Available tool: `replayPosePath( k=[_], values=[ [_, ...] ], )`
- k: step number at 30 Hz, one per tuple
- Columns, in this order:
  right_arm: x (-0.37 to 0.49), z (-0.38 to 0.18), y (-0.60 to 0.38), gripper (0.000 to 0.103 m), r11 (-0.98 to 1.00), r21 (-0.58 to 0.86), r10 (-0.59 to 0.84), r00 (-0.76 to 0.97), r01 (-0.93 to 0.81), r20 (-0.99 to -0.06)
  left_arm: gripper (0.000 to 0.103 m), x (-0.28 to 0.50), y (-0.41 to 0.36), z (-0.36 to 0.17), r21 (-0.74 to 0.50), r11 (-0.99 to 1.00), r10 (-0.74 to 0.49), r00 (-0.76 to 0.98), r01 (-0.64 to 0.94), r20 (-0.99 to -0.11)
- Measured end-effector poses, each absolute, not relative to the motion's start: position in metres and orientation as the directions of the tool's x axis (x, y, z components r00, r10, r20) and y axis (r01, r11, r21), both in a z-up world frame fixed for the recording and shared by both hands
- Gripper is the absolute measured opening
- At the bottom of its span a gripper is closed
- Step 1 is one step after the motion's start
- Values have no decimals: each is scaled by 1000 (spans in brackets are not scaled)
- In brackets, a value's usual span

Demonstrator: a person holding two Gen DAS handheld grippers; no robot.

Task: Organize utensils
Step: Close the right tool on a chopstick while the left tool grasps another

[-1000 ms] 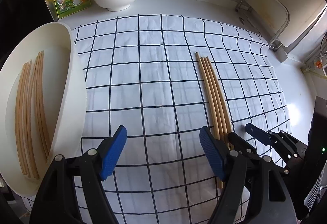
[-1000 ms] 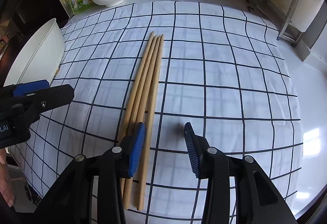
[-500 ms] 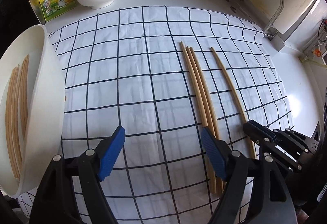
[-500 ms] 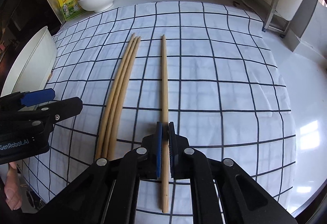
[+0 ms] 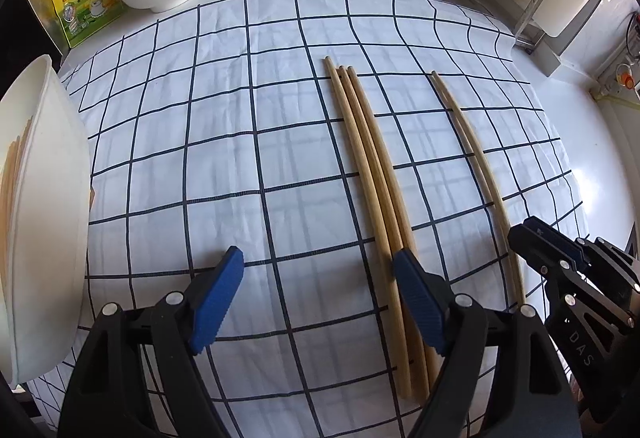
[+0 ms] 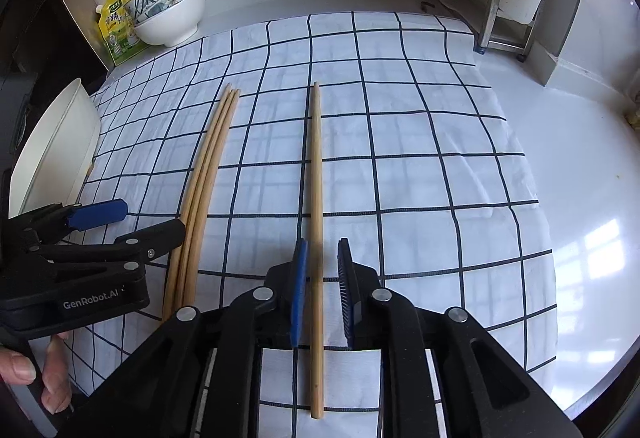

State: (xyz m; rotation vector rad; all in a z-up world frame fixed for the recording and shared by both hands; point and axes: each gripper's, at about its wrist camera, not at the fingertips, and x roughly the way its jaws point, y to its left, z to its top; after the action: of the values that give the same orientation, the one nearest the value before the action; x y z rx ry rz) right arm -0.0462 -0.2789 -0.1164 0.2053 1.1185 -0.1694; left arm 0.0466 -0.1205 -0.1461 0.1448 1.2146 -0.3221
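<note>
Right claw [image 6: 323, 294], jaws just reopened and slack around the single chopstick [image 6: 317, 198] now separated from the three-chopstick bundle [image 6: 204, 178] at frame centre-left; left claw [image 5: 316, 294] open, empty; next pickup isolated.

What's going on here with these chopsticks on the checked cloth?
A person is sorting chopsticks with two handheld grippers. The right gripper straddles a single chopstick lying apart from three others; its jaws have just been opening. The left gripper hovers open. More chopsticks lie in the white tray.
</note>
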Motion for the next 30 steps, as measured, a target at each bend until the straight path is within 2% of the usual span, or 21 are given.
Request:
replayPosePath(
  k=[6, 8, 13, 21, 23, 24, 25, 26, 28, 29, 30],
  values=[
    [-42, -116, -282, 21, 970, 69, -39, 426, 235, -904, 79, 51, -124, -150, -9, 952, -113, 322, 307, -940],
    [-40, -117, -281, 22, 970, 71, -36, 423, 234, -905, 83, 50, -125, -151, 18, 950, -91, 331, 312, -939],
    [-39, -121, -279, 27, 971, 68, -33, 417, 227, -908, 83, 48, -117, -151, 32, 955, -73, 339, 294, -938],
    [-31, -128, -275, 27, 975, 25, -68, 408, 219, -910, 83, 56, -118, -153, 22, 957, -84, 352, 288, -932],
    [-28, -129, -273, 27, 978, 5, -83, 410, 209, -908, 75, 58, -122, -152, 5, 956, -103, 349, 294, -931],
    [-27, -130, -272, 27, 979, -5, -90, 409, 205, -908, 68, 57, -124, -151, 5, 953, -107, 352, 302, -930],
    [-27, -130, -270, 25, 979, -14, -97, 408, 201, -908, 57, 55, -127, -150, 4, 948, -115, 354, 319, -928],
    [-27, -130, -269, 23, 980, -19, -99, 408, 197, -907, 51, 54, -129, -149, -1, 944, -124, 354, 330, -927],
    [-27, -130, -267, 6, 982, -20, -96, 408, 186, -908, 21, 52, -131, -147, -7, 938, -136, 351, 345, -927],
    [-26, -130, -267, 6, 983, -16, -91, 407, 184, -909, 12, 51, -132, -147, -13, 937, -141, 346, 348, -928],
    [-26, -130, -269, 6, 983, -4, -80, 407, 185, -910, 7, 51, -132, -147, -29, 937, -153, 334, 348, -930]
  ],
)
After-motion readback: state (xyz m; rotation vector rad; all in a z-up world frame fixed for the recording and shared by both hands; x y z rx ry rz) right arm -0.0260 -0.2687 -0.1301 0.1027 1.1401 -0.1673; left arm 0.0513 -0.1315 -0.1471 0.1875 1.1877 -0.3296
